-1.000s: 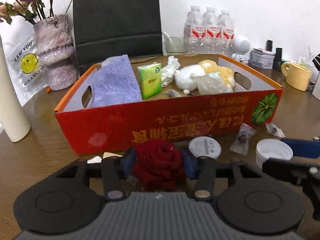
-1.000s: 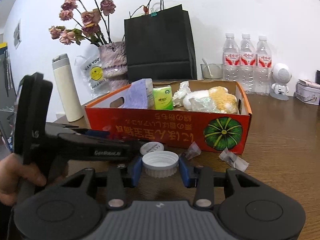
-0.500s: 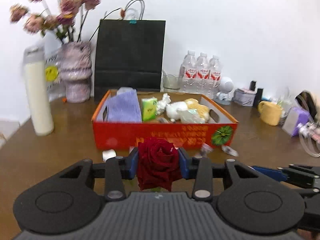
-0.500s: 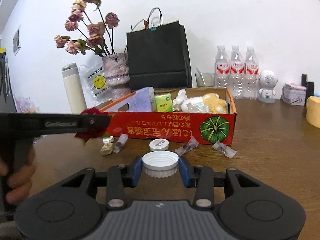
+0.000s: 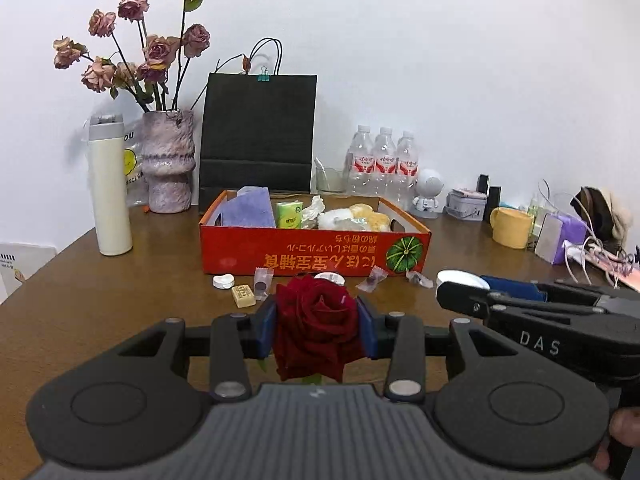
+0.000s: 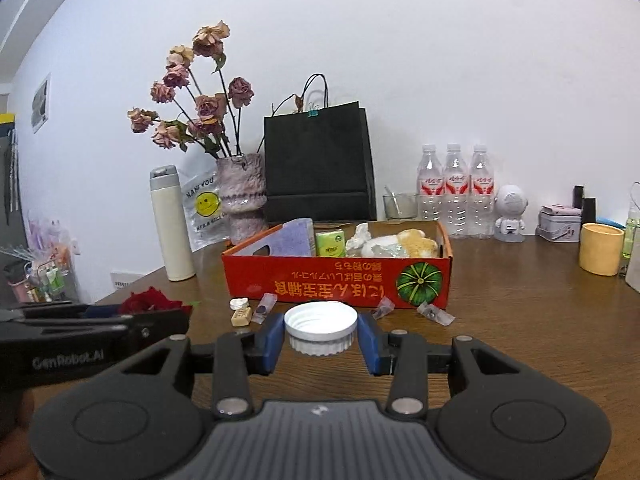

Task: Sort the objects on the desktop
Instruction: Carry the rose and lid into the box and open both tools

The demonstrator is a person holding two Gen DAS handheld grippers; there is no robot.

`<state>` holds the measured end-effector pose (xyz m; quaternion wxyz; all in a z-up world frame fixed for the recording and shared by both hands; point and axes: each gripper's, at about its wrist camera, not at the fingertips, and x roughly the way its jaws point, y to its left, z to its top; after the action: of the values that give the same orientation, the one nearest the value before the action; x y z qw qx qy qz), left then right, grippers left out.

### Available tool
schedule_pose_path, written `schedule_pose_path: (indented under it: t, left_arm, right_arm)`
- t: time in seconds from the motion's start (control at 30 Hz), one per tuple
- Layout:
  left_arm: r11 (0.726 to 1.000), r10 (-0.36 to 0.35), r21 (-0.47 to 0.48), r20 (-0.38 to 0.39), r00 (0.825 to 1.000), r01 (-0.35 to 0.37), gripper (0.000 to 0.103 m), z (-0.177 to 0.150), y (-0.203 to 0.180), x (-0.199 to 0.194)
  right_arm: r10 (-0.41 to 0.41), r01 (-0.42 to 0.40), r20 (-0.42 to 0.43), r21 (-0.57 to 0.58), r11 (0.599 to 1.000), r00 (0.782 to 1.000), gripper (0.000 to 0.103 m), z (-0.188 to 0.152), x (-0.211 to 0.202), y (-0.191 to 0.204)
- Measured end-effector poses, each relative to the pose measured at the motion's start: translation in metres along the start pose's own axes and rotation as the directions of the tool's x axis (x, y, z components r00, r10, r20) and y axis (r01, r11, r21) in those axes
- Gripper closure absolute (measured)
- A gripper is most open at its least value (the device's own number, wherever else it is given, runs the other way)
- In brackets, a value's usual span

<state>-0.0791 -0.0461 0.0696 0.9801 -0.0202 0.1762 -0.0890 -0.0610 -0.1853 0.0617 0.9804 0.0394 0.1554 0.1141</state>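
left tool gripping one red rose | right tool clamping one white cap | both hovering before one orange box | three water bottles standing behind | brown bench, white wall

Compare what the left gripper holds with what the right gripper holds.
The left gripper clamps a dark red rose, soft and petalled; the right gripper clamps a white cap, rigid, ribbed, open side up. The rose fills its jaws; the cap is shallower. Both are held off the table.
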Motion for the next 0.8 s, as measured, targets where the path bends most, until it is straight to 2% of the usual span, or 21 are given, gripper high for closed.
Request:
schedule_pose_path:
  t: [0.23,0.33,0.47,0.57,0.7,0.73,0.8]
  left_arm:
    - [0.999,-0.014,-0.039,0.016,1.0,0.014,0.061,0.019,0.016,0.025]
    - [0.998,-0.019,-0.058,0.053,0.998,0.022,0.061,0.048,0.031,0.05]
    - [0.998,0.006,-0.064,0.089,0.996,-0.001,0.06,0.102,0.06,0.096]
    - [0.996,0.023,-0.085,0.042,0.999,-0.019,0.06,0.135,0.081,0.143]
    - [0.994,-0.041,-0.106,-0.1,0.994,0.031,0.06,0.162,0.099,0.217]
    - [0.997,-0.016,-0.079,-0.106,0.994,0.008,0.06,0.163,0.099,0.234]
    - [0.996,0.086,0.018,-0.097,0.991,-0.085,0.061,0.156,0.096,0.263]
  right_arm:
    - [-0.024,0.024,-0.005,0.021,0.999,1.0,0.064,0.01,0.017,-0.012]
    - [-0.027,0.027,0.004,0.012,1.0,1.0,0.064,0.025,0.034,-0.017]
    - [-0.024,0.025,0.033,-0.012,1.0,0.999,0.064,0.068,0.064,-0.029]
    - [-0.027,0.027,-0.035,0.002,1.0,0.999,0.064,0.1,0.1,-0.046]
    - [-0.047,0.052,-0.136,0.03,0.998,0.99,0.064,0.132,0.153,-0.073]
    - [-0.047,0.054,-0.168,0.038,0.998,0.985,0.064,0.139,0.17,-0.08]
    - [-0.025,0.043,-0.246,0.065,0.997,0.969,0.064,0.144,0.2,-0.092]
